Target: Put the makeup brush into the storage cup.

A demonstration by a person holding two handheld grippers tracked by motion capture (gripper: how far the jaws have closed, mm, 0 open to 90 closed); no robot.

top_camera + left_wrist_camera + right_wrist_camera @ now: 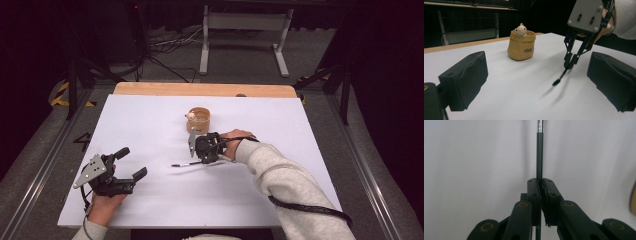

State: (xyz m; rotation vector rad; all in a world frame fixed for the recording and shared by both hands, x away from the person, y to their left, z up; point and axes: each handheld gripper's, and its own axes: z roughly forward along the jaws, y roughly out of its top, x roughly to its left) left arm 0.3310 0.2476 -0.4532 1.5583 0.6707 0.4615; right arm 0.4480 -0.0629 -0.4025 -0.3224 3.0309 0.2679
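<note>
Fingers (pixel 541 192) around thin black brush (pixel 539 157)

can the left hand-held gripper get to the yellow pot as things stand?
Probably yes. The left hand-held gripper is open and holds nothing, and bare white table lies between it and the yellow pot. The right hand-held gripper, shut on a thin black brush, sits off to one side of that path.

A white sheet (pixel 150 125) covers the wooden table (pixel 205 89) at the frame's centre; a bare wood strip shows along its far edge. Beyond it, at top centre, a grey metal stand (pixel 243 30) sits on the dark floor with tangled cables (pixel 167 45) to its left
</note>
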